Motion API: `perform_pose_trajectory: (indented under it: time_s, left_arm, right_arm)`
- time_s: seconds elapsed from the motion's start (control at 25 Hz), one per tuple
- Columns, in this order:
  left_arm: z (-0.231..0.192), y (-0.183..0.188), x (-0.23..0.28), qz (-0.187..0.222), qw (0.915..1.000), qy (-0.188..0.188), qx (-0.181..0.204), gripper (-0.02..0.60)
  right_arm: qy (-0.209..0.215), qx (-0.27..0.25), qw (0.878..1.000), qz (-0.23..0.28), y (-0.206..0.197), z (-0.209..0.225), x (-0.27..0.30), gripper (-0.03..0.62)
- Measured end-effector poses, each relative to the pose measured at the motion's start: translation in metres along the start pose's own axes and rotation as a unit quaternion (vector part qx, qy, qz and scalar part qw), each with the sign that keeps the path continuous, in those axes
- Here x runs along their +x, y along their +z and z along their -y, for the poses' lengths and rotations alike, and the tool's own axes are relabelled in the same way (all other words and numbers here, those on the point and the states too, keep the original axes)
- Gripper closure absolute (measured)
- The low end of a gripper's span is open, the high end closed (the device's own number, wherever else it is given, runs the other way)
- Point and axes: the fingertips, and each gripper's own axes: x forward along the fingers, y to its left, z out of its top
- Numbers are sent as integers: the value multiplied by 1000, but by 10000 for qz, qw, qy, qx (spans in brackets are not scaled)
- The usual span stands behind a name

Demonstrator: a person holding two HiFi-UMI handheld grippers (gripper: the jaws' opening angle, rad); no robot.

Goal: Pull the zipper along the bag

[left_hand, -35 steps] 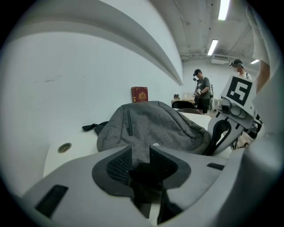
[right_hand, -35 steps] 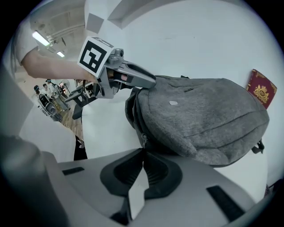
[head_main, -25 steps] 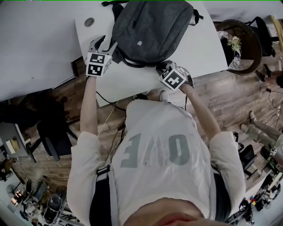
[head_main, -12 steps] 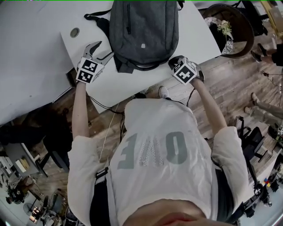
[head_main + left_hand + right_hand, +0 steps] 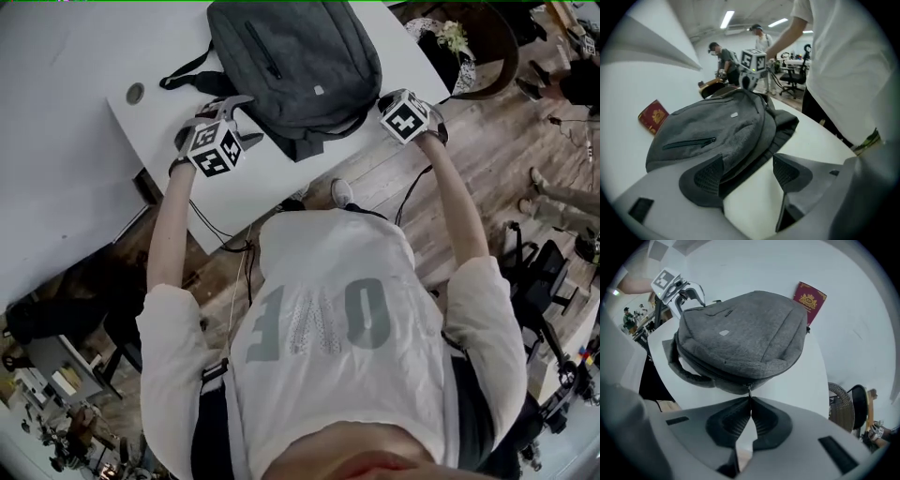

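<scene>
Between the right gripper's (image 5: 750, 401) tightly closed jaws sits the small metal zipper pull (image 5: 749, 391) at the near edge of the grey fabric backpack (image 5: 740, 333), which lies flat on the white table (image 5: 811, 376). At the bag's opposite corner the left gripper's (image 5: 747, 161) jaws, just opened further, stand wide, with the bag's edge between them and not pinched.

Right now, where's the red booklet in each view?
Head view: not in it.
Left gripper view: red booklet at the left, beside the backpack.
Right gripper view: upper right, poking out from behind the backpack.
Shared landmark: the gray backpack, in all three views.
</scene>
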Motion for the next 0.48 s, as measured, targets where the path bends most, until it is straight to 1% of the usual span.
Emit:
perform_pose_trajectory:
  time_s: [0.04, 0.08, 0.16, 0.28, 0.36, 0.48]
  left_arm:
    - [3, 2, 7, -73, 9997, -60, 218, 268]
    - [4, 5, 13, -94, 9994, -71, 335, 268]
    - [2, 8, 23, -117, 9992, -47, 386, 270]
    - [3, 6, 35, -147, 9995, -10, 289, 268]
    - [5, 6, 38, -111, 9998, -77, 178, 270]
    - [6, 5, 40, -43, 9999, -148, 49, 270]
  right_arm:
    - [-30, 90, 10000, -25, -3, 7, 2, 565]
    - [-53, 146, 9999, -33, -4, 12, 3, 565]
    - [-5, 287, 9996, -75, -6, 17, 5, 565]
    - [196, 603, 9977, -230, -17, 11, 8, 565]
    - [228, 598, 9978, -148, -16, 9, 4, 565]
    - [336, 454, 9984, -33, -10, 6, -1, 565]
